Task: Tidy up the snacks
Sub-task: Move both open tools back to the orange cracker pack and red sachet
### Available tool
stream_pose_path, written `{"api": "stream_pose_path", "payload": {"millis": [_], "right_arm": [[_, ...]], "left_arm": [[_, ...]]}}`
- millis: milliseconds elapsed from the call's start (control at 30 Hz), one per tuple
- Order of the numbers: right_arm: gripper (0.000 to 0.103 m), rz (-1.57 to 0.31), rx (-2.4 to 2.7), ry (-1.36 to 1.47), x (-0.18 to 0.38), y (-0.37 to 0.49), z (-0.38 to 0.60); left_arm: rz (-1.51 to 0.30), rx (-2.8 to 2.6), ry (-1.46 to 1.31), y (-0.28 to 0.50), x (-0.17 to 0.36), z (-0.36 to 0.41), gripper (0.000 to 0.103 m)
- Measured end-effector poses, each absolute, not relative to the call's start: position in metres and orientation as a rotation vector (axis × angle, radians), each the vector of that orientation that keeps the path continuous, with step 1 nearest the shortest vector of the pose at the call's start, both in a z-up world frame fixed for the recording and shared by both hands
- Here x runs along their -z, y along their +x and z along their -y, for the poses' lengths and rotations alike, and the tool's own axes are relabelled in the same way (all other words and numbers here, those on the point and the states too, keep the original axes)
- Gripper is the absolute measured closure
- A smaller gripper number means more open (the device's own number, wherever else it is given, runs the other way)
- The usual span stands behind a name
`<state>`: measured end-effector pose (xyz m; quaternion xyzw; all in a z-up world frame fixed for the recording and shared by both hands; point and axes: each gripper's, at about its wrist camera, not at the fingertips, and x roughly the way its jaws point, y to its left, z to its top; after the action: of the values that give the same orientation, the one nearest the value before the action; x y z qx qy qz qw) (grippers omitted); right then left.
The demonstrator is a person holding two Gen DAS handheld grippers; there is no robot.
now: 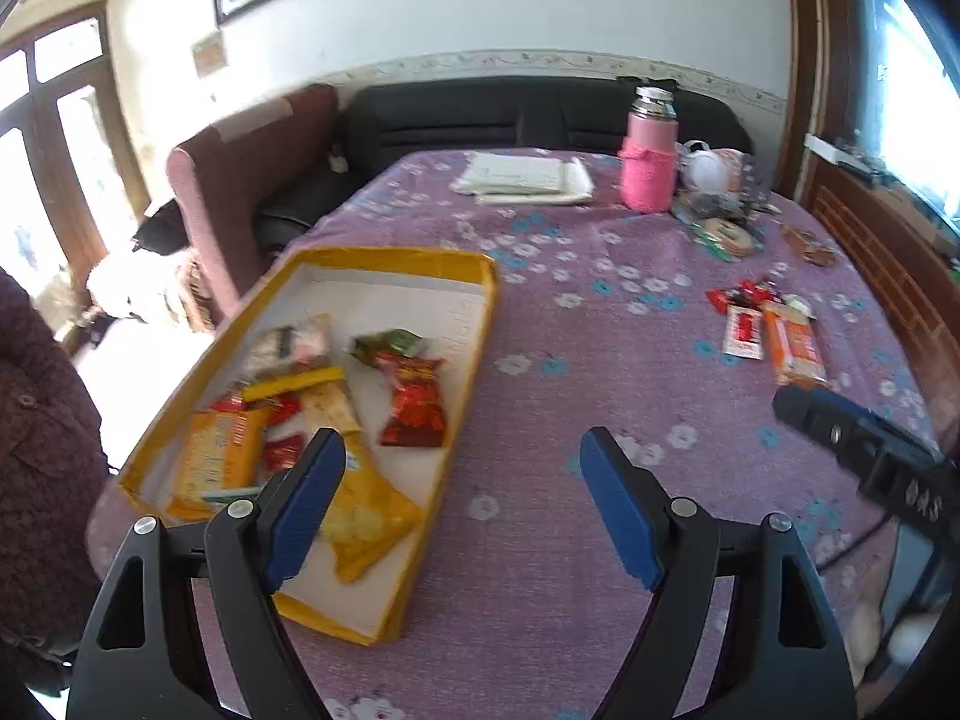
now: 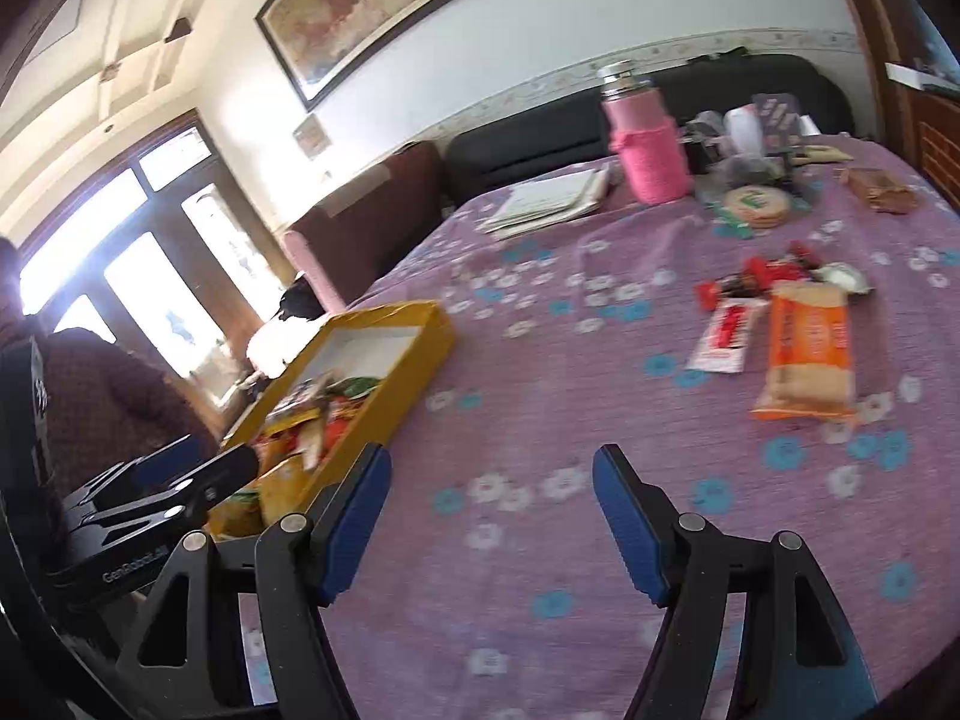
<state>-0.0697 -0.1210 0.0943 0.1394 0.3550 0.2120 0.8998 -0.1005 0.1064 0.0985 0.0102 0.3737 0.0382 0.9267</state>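
Orange biscuit packet (image 2: 807,354) was recorded on the counter (image 2: 540,540), ahead and to the right of the right claw (image 2: 489,525), long axis pointing away. Both claws were spread wide, empty; left claw (image 1: 462,504) was farther off, by the yellow box (image 1: 474,336).

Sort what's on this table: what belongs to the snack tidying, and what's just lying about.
Belongs:
yellow box with snacks already inside
orange packet
white-and-red sachet
red candies
round biscuit pack

Lying about:
pink flask
papers
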Motion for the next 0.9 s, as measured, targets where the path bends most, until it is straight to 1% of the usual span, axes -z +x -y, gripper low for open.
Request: {"api": "stream_pose_path", "payload": {"millis": [133, 300, 400, 600, 733, 767, 800, 833, 900], "right_arm": [[0.031, -0.726, -0.279, 0.312, -0.099, -0.058, 0.179], [0.030, -0.758, -0.099, 0.313, -0.096, -0.030, 0.238], [0.030, -0.783, -0.060, 0.302, -0.089, -0.004, 0.247], [0.030, -0.905, -0.007, 0.342, -0.059, 0.060, 0.238], [0.031, -0.955, 0.033, 0.286, -0.045, 0.072, 0.222], [0.033, -0.958, 0.035, 0.269, -0.043, 0.071, 0.219], [0.041, -0.966, 0.049, 0.245, -0.041, 0.071, 0.214], [0.044, -0.965, 0.057, 0.229, -0.041, 0.068, 0.212], [0.044, -0.967, 0.040, 0.215, -0.040, 0.061, 0.206]], "left_arm": [[-0.813, 0.099, -0.118, -0.097, -0.091, -0.108, 0.022], [-0.835, 0.160, -0.155, -0.095, -0.084, -0.100, 0.022], [-0.821, 0.173, -0.182, -0.098, -0.086, -0.104, 0.022], [-0.806, 0.148, -0.208, -0.105, -0.092, -0.123, 0.022], [-0.811, 0.146, -0.215, -0.104, -0.089, -0.128, 0.022], [-0.817, 0.151, -0.217, -0.103, -0.087, -0.129, 0.022], [-0.821, 0.155, -0.220, -0.102, -0.086, -0.129, 0.022], [-0.823, 0.158, -0.221, -0.102, -0.085, -0.128, 0.022], [-0.824, 0.165, -0.222, -0.102, -0.084, -0.127, 0.022]]}}
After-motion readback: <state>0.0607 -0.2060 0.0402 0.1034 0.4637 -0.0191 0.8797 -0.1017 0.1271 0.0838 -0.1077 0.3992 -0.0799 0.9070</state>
